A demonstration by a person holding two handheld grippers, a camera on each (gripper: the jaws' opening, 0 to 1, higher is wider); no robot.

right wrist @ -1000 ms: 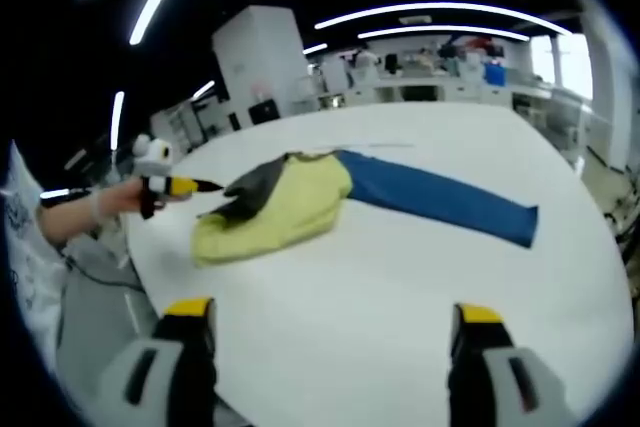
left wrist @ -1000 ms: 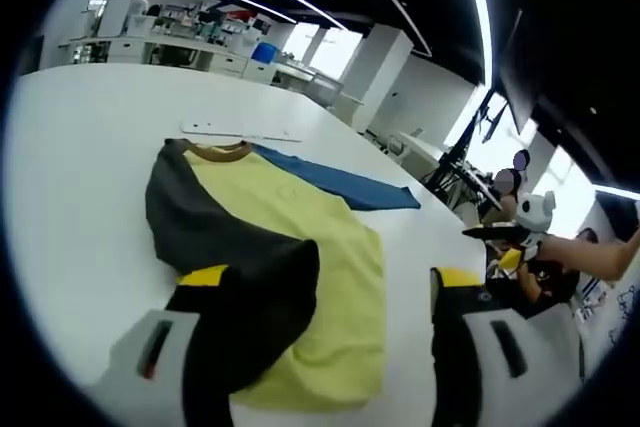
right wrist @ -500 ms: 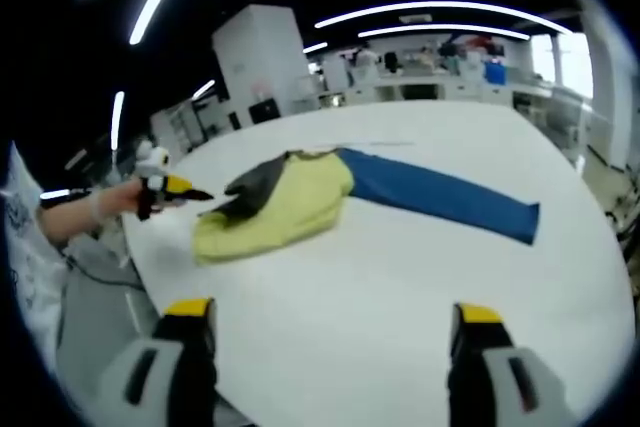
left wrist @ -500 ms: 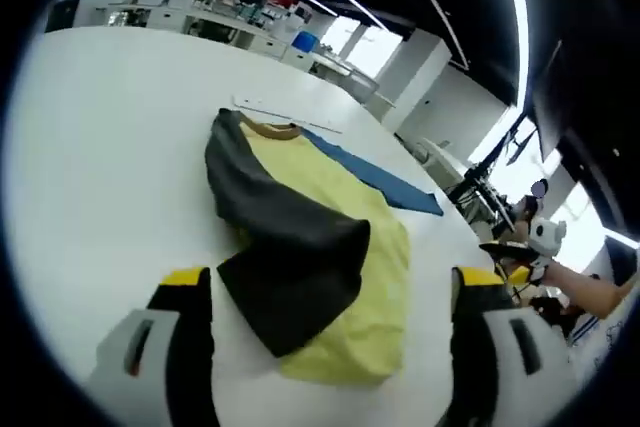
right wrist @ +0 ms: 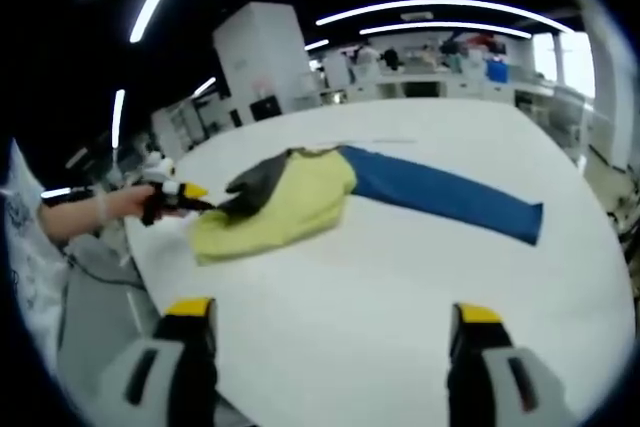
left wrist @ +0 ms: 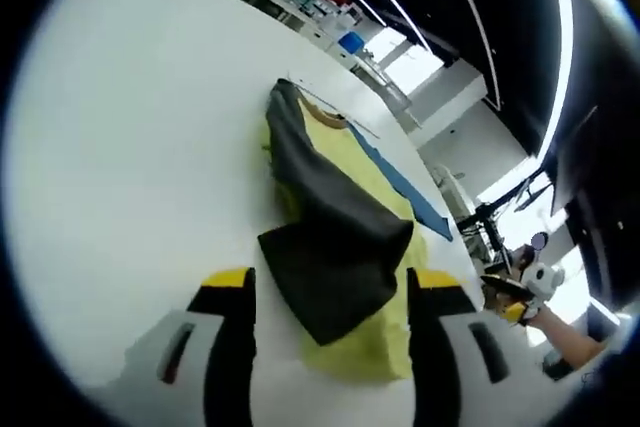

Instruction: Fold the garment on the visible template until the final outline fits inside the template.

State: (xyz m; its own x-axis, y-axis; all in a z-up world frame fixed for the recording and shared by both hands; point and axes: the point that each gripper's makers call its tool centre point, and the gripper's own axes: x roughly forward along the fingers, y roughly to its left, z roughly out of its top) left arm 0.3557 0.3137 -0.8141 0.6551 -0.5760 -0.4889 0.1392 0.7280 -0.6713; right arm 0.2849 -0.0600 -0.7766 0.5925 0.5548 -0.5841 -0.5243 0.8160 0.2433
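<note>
A yellow shirt (right wrist: 290, 209) lies on the white table (right wrist: 400, 277) with its black sleeve (left wrist: 335, 262) folded over the body and a brown collar (left wrist: 327, 117) at the far end. Its blue sleeve (right wrist: 440, 197) stretches flat to the right. My left gripper (left wrist: 330, 282) is low at the table, open, its yellow-tipped jaws either side of the black sleeve's end. From the right gripper view, the left gripper (right wrist: 185, 192) sits at the sleeve's edge, held by a hand. My right gripper (right wrist: 325, 312) hovers open over bare table, nothing between its jaws.
A thin pale strip (left wrist: 360, 125) lies on the table just beyond the collar. The table's near edge (right wrist: 150, 277) drops off at the left of the right gripper view. Desks and shelves (right wrist: 450, 62) stand far behind. A hand with the other gripper (left wrist: 515, 292) is at the right.
The black sleeve, draped on my left jaw a second ago, now lies free on the yellow body. The left gripper has dropped lower and closer to the sleeve, jaws narrower. The right gripper stayed put.
</note>
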